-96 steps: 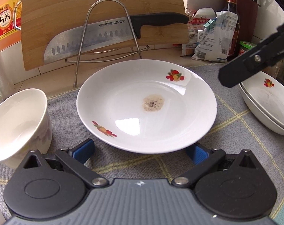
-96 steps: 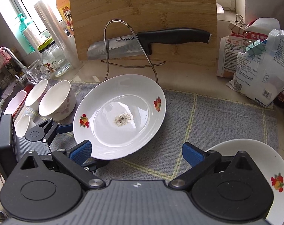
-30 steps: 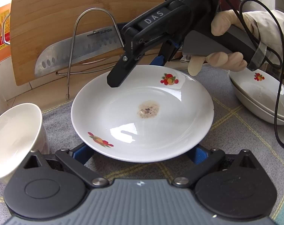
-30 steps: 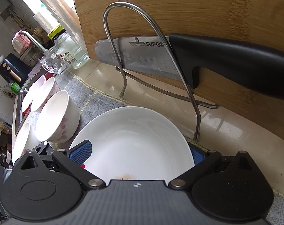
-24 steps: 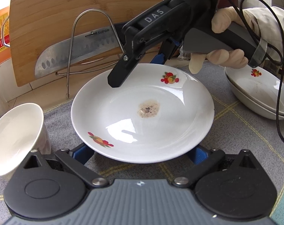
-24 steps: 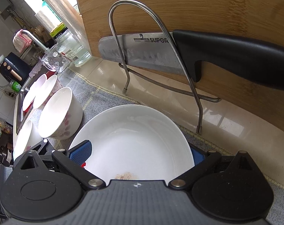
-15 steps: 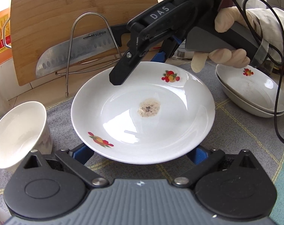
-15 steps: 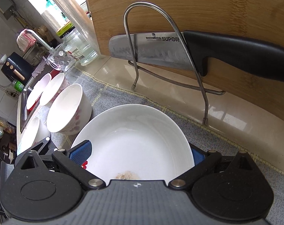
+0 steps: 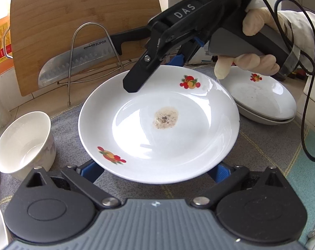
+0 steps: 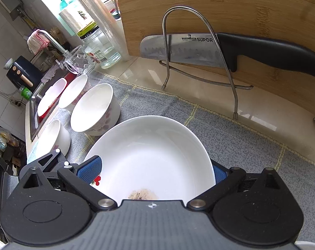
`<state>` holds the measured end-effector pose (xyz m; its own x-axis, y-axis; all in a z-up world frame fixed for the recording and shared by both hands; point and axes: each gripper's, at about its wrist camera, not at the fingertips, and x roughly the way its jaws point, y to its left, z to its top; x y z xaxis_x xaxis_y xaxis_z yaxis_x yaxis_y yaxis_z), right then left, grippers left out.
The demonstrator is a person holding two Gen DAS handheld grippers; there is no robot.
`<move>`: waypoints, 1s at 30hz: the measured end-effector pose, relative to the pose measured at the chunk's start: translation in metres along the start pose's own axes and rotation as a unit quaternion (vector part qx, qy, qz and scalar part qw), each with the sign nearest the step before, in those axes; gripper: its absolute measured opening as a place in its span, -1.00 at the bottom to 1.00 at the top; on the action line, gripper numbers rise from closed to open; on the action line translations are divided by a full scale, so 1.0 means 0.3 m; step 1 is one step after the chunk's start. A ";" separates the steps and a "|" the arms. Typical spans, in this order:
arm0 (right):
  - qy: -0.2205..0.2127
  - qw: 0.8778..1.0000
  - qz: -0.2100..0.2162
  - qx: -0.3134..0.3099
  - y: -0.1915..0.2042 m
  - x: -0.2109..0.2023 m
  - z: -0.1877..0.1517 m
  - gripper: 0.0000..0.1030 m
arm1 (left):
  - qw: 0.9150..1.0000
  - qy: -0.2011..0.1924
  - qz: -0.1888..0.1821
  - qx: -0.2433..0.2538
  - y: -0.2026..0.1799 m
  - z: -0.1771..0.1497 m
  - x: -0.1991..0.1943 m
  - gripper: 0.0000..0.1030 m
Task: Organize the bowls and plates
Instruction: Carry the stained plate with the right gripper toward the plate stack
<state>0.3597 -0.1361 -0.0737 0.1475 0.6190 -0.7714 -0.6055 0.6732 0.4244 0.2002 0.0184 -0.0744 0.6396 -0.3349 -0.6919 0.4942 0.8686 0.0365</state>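
Observation:
A white plate with fruit prints and a brown stain is lifted off the grey mat. My left gripper is open with its blue pads under the plate's near rim. My right gripper is open around the plate's far side, and it shows from outside in the left wrist view. A stack of two similar plates sits on the right. White bowls stand on the left, one in the left wrist view.
A bamboo cutting board and a knife on a wire stand are at the back. A glass jar and a cup stand near the sink. A grey mat covers the counter.
The right gripper came over from the right-hand plates to the plate's far rim. The plate has risen and shifted slightly right, with both grippers around it.

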 end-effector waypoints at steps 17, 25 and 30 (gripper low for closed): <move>-0.037 0.999 -0.016 0.023 0.027 -0.195 -0.156 1.00 | 0.999 -0.007 -0.022 0.038 -0.144 0.025 -0.083 0.98; -0.052 0.997 -0.035 0.044 0.015 -0.289 -0.261 1.00 | 0.997 -0.006 -0.048 0.067 -0.256 0.039 -0.109 0.98; -0.062 0.995 -0.051 0.063 -0.007 -0.355 -0.331 1.00 | 0.994 -0.006 -0.070 0.088 -0.320 0.057 -0.104 0.98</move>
<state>0.2678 -0.2435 -0.0396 0.3035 0.5853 -0.7519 -0.4806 0.7754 0.4096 0.1428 -0.0608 -0.0438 0.5643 -0.4526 -0.6904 0.6726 0.7370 0.0666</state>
